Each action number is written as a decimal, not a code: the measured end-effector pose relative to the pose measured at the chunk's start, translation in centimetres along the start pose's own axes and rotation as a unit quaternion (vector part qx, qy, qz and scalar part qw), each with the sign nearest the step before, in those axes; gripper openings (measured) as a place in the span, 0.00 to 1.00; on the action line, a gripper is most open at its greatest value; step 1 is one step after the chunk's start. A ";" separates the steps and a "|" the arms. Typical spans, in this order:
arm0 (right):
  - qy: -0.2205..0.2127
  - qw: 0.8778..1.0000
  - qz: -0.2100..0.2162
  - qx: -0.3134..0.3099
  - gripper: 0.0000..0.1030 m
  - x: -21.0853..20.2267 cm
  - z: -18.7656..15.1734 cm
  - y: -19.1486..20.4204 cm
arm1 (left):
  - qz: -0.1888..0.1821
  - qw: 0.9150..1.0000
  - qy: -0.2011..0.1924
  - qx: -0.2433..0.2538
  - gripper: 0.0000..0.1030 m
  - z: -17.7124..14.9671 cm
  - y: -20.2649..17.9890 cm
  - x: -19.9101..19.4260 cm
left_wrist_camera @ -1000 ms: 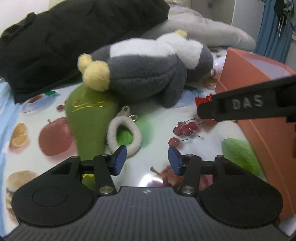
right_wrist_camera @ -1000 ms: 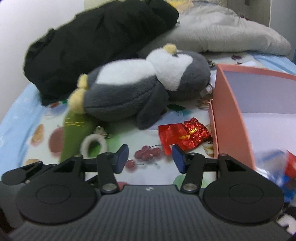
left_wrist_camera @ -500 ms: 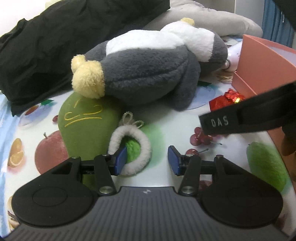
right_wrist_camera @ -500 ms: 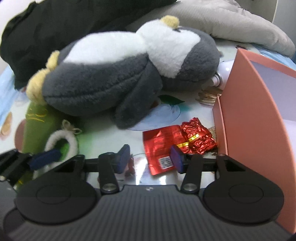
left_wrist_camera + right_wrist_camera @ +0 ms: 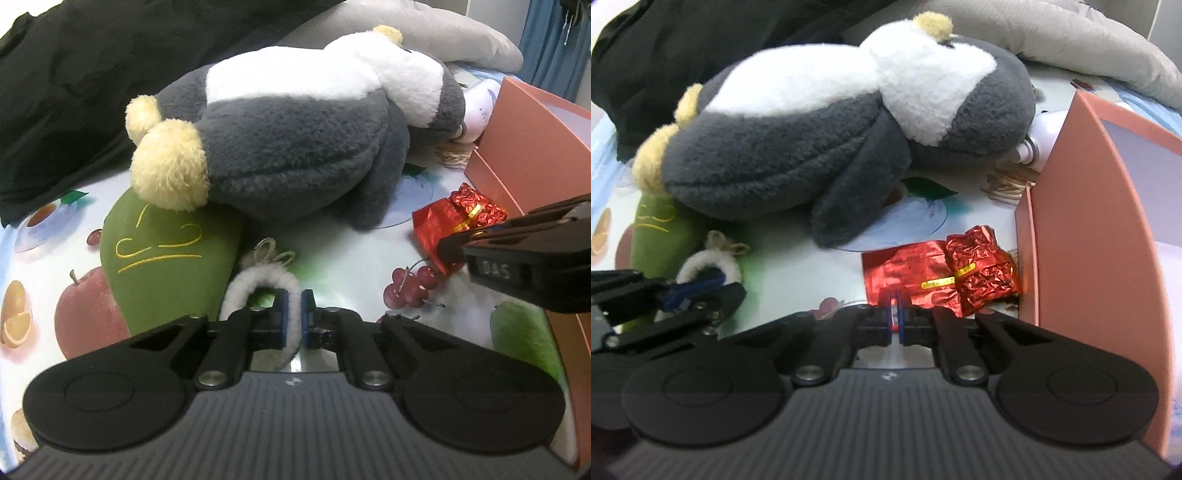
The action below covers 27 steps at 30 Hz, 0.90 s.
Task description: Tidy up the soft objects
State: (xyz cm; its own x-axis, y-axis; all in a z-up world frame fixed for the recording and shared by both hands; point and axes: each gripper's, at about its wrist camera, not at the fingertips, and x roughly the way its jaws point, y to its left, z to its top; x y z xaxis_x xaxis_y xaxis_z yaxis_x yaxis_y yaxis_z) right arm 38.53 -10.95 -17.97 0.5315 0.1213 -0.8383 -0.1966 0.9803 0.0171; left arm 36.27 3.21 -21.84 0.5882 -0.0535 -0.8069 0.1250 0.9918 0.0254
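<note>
A grey and white plush penguin (image 5: 295,122) lies on the fruit-print tablecloth (image 5: 351,251); it also shows in the right wrist view (image 5: 831,129). A green plush (image 5: 166,258) lies under its yellow feet. My left gripper (image 5: 293,314) is shut on the white fluffy ring (image 5: 258,284) attached to the green plush. My right gripper (image 5: 896,317) is shut on the near edge of a red foil packet (image 5: 908,273), next to a crumpled red foil bundle (image 5: 982,273). The right gripper (image 5: 454,247) also shows in the left wrist view, and the left gripper (image 5: 694,291) in the right wrist view.
A salmon-pink box (image 5: 1082,221) stands open at the right, close to the foil. A black garment (image 5: 74,74) and a grey cushion (image 5: 1071,48) lie behind the penguin. A white bottle (image 5: 480,107) lies between penguin and box.
Both grippers moved forward and closed: the left one onto the white fluffy ring, the right one onto the edge of the red foil packet.
</note>
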 end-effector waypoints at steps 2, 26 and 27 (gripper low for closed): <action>0.001 1.000 0.000 0.016 0.06 -0.6 -0.2 -0.1 | -0.004 1.000 0.004 -0.015 0.07 -0.2 0.2 -0.3; -0.044 0.920 -0.061 0.384 0.70 0.9 -0.8 -3.0 | -0.032 0.991 -0.023 -0.132 0.07 -1.9 4.0 -2.2; -0.047 0.915 -0.065 0.395 0.70 1.0 -0.7 -3.1 | -0.033 0.991 -0.024 -0.131 0.07 -1.9 4.0 -2.2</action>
State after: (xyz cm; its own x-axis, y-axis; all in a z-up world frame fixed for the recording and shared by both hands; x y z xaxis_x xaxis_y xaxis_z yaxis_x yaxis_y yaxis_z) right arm 39.05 -13.98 -19.24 0.5844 -0.0279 -0.8110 0.5100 0.7899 0.3404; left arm 33.95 7.53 -21.10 0.6236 -0.1176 -0.7728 -0.0444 0.9817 -0.1853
